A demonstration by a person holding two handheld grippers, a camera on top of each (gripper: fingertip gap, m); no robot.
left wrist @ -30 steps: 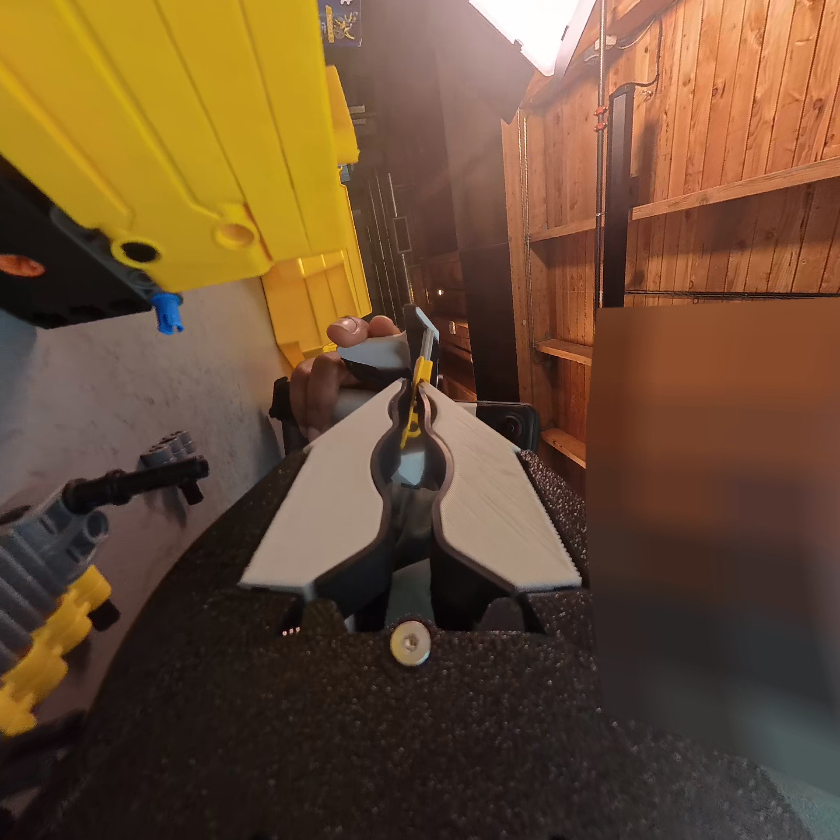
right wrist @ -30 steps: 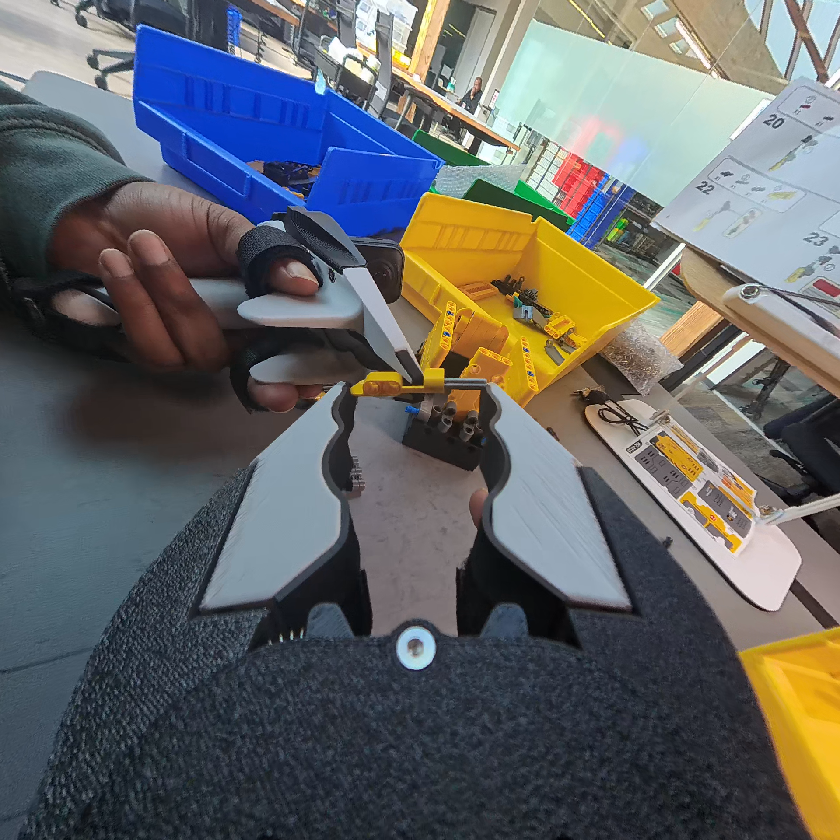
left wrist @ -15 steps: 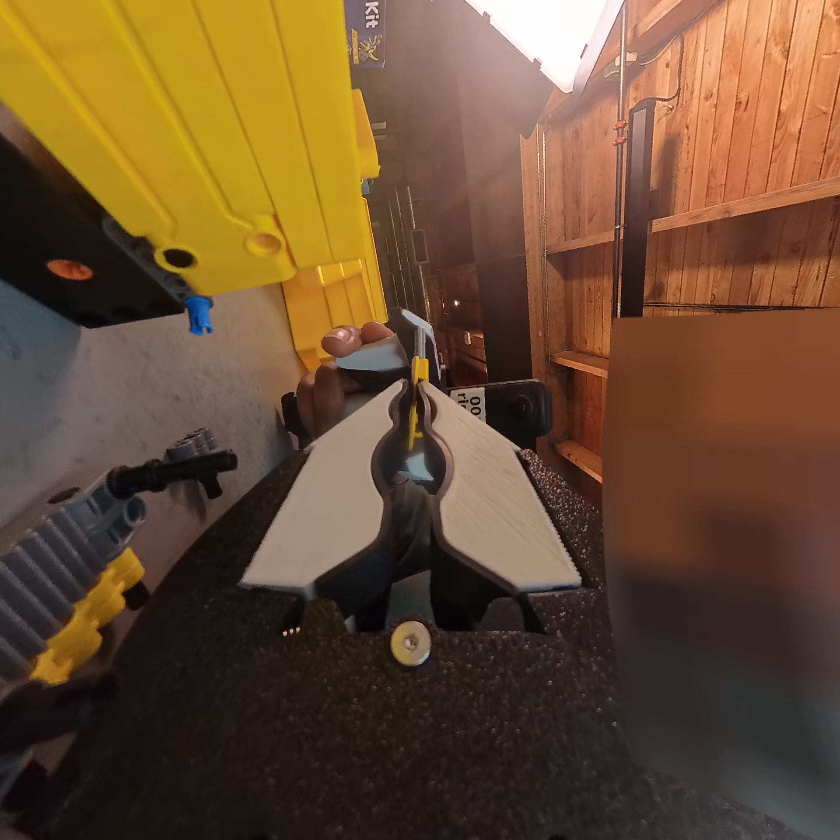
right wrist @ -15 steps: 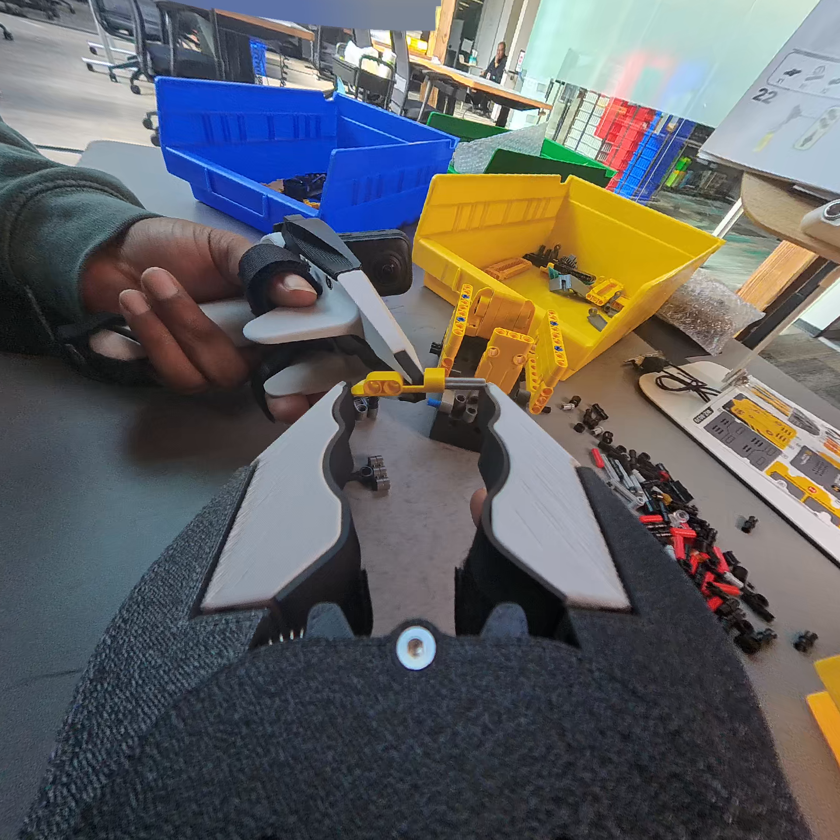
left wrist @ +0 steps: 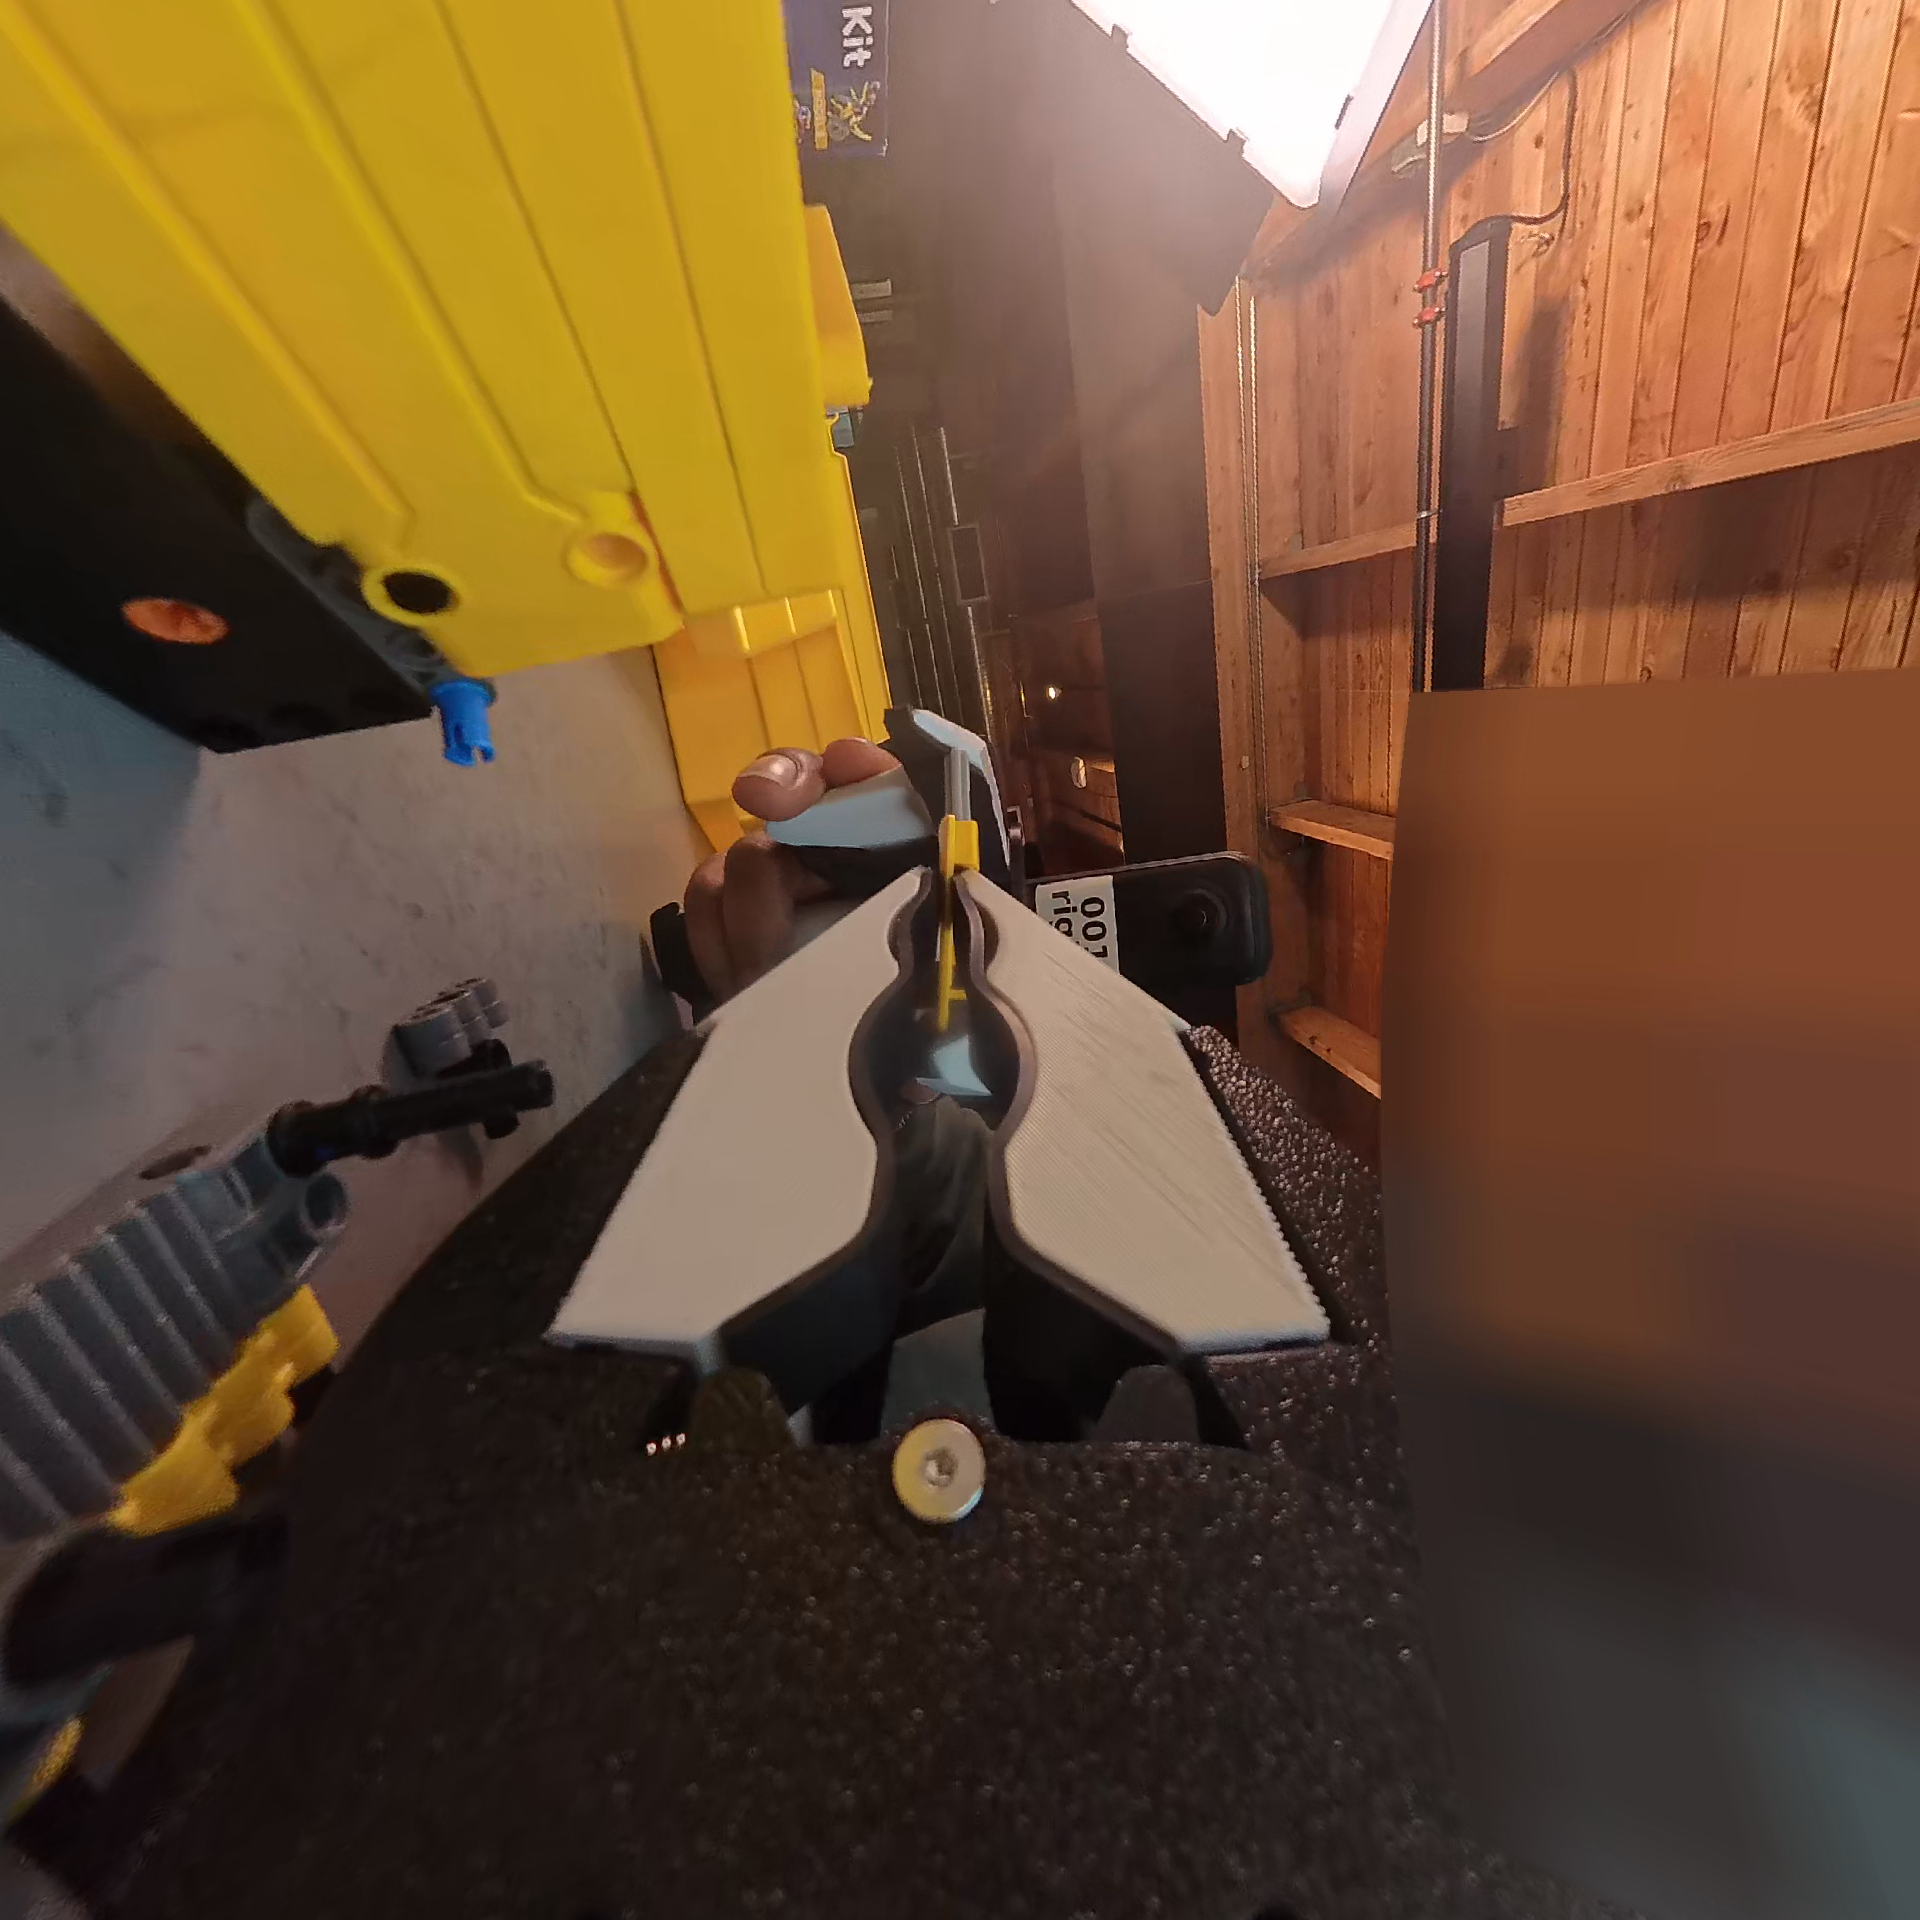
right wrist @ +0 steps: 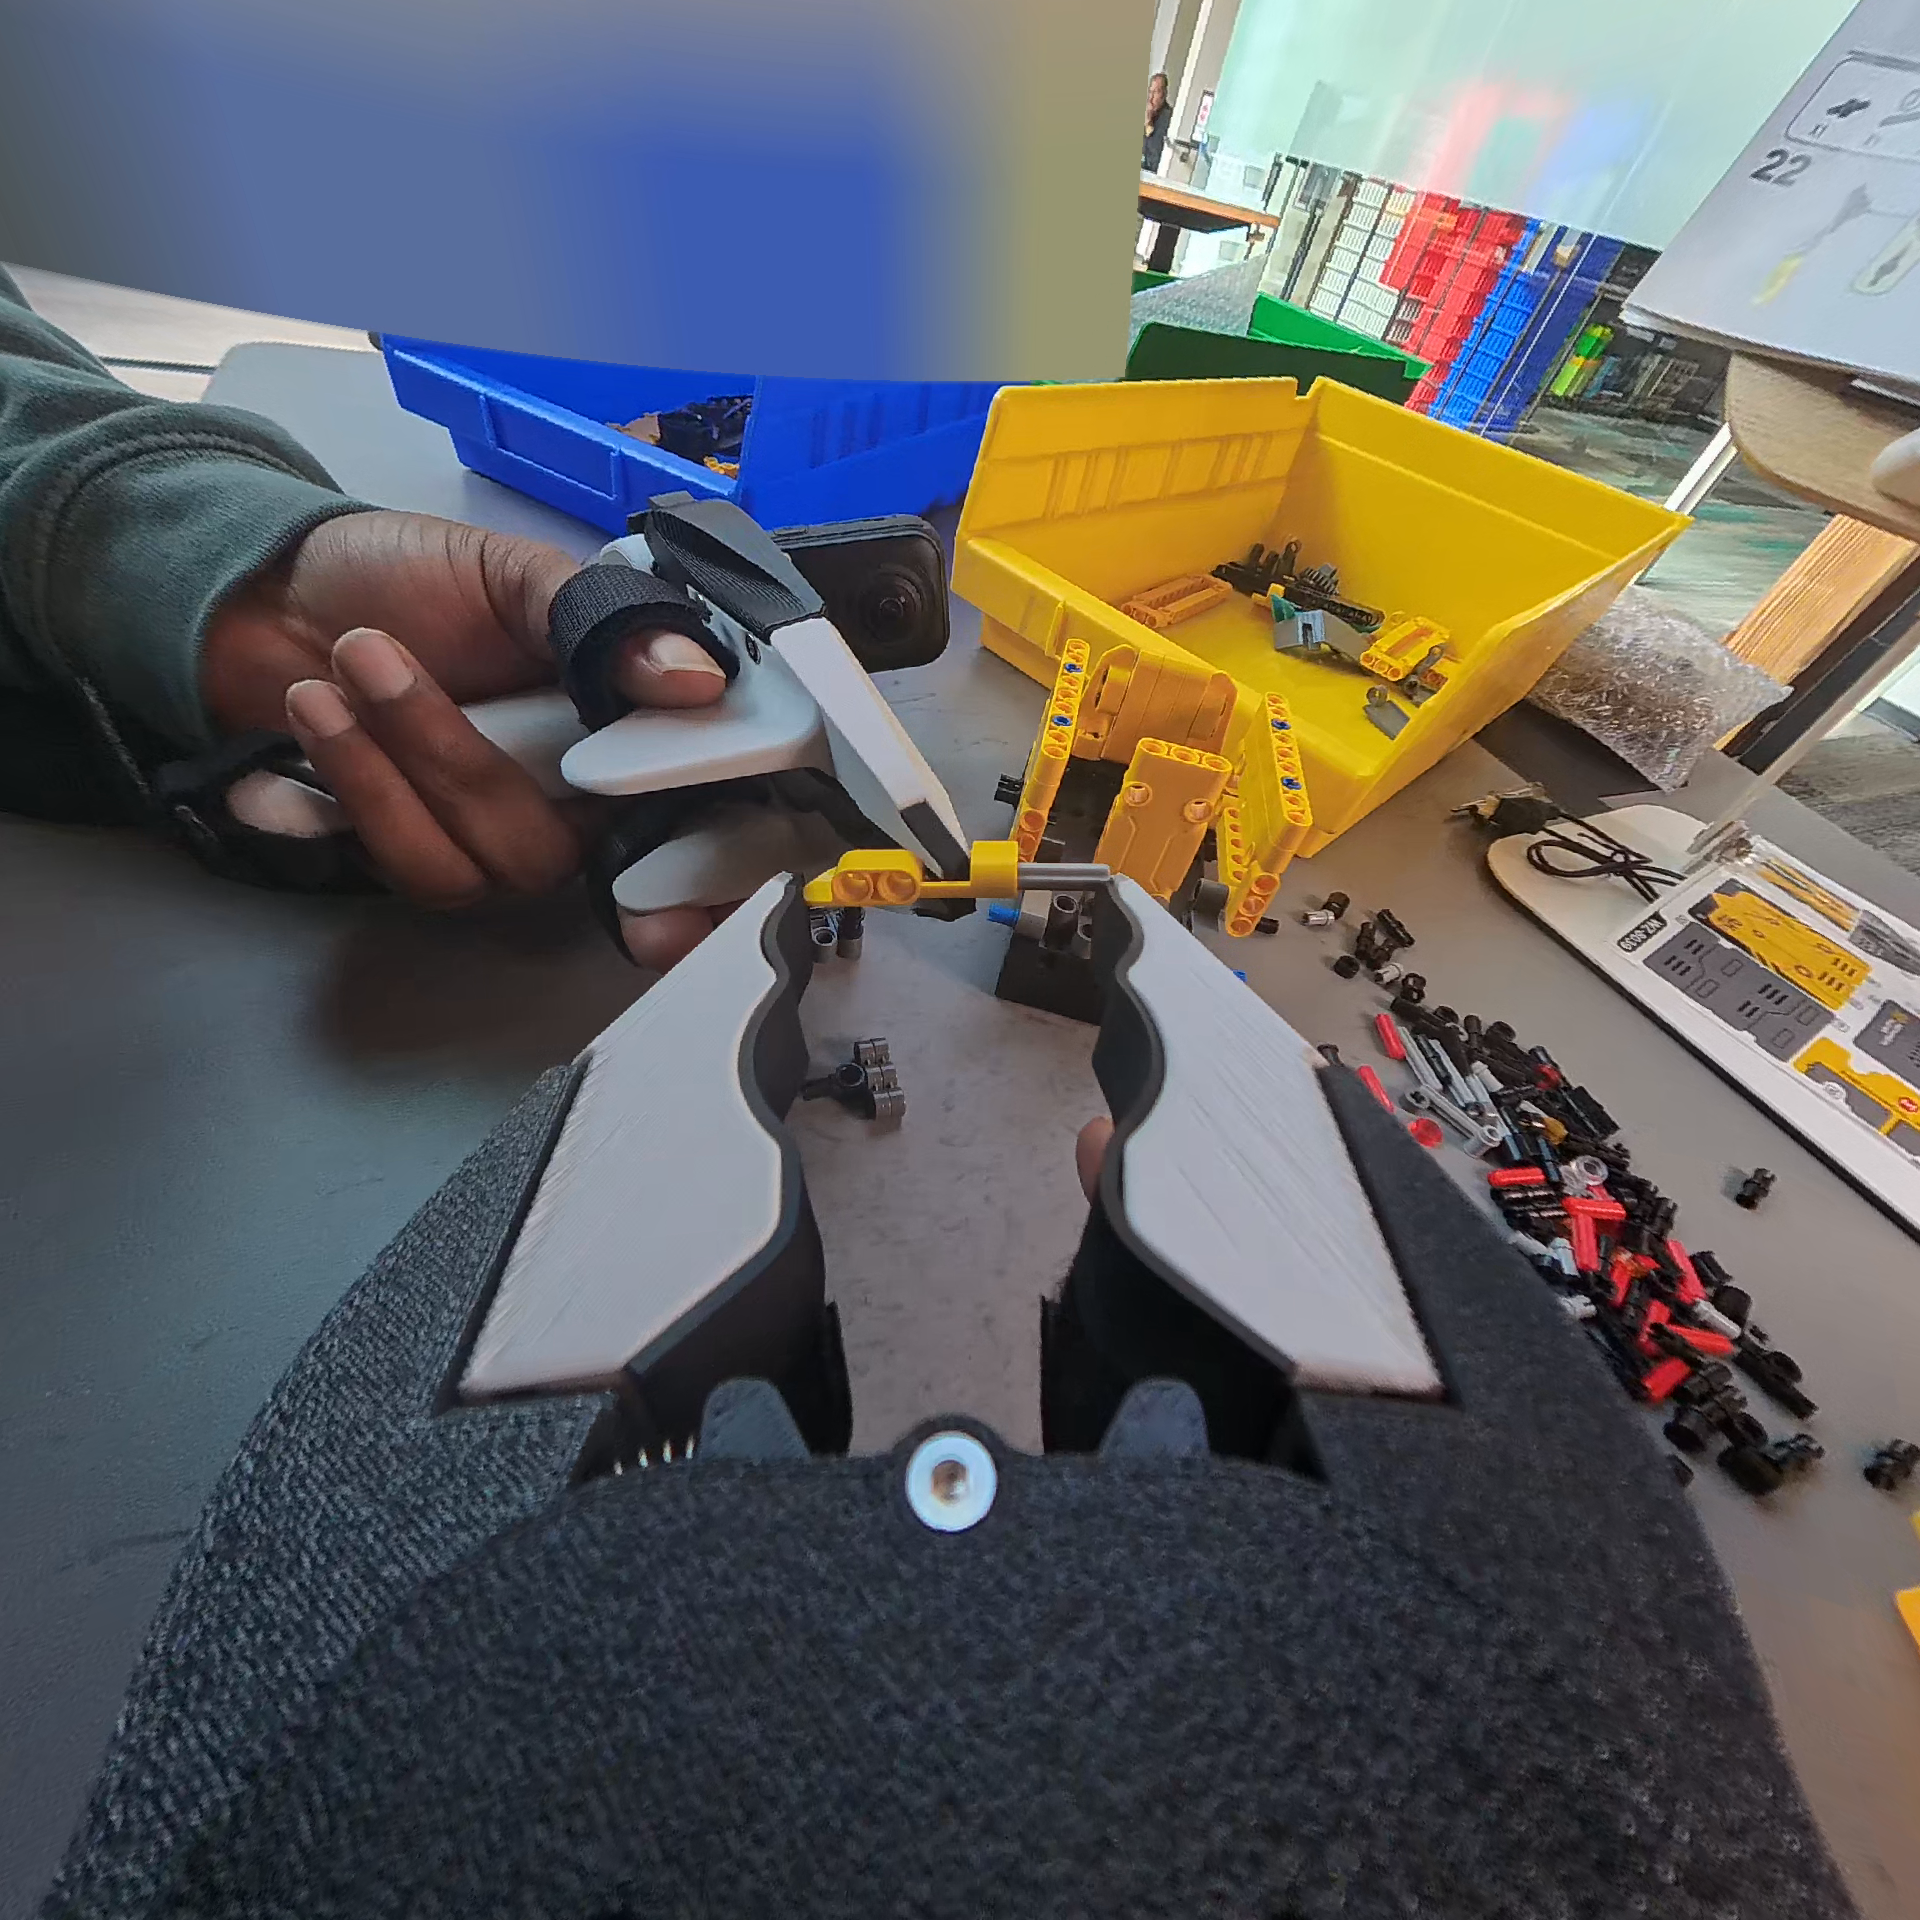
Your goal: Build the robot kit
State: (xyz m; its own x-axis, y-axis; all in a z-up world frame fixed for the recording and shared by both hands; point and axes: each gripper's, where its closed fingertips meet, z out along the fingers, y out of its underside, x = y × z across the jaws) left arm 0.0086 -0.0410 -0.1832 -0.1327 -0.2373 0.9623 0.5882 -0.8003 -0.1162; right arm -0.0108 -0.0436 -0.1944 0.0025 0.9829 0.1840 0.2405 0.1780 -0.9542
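My left gripper (left wrist: 940, 883) is shut on a thin yellow beam (left wrist: 945, 935), held edge-on between its tips. In the right wrist view it (right wrist: 940, 868) comes in from the left in a person's hand and pinches the same yellow beam (right wrist: 883, 883), which has a grey axle (right wrist: 1060, 876) sticking out to the right. My right gripper (right wrist: 951, 894) is open, its fingertips flanking the two ends of the beam and axle, just above the grey table (right wrist: 312, 1143). It also shows in the left wrist view (left wrist: 914, 779), beyond the beam.
A part-built yellow brick model (right wrist: 1153, 769) on a black block (right wrist: 1049, 966) stands just behind. A yellow bin (right wrist: 1143, 468) and a blue bin (right wrist: 582, 457) lie farther back. Loose small pieces (right wrist: 1558, 1174) and an instruction sheet (right wrist: 1766, 987) are at the right. A dark connector (right wrist: 862, 1081) lies between my right fingers. My left and right fingertips are right by each other.
The right wrist view has tilted down and drawn back a little, bringing the loose pieces into view. Both grippers keep their hold and spacing around the yellow beam.
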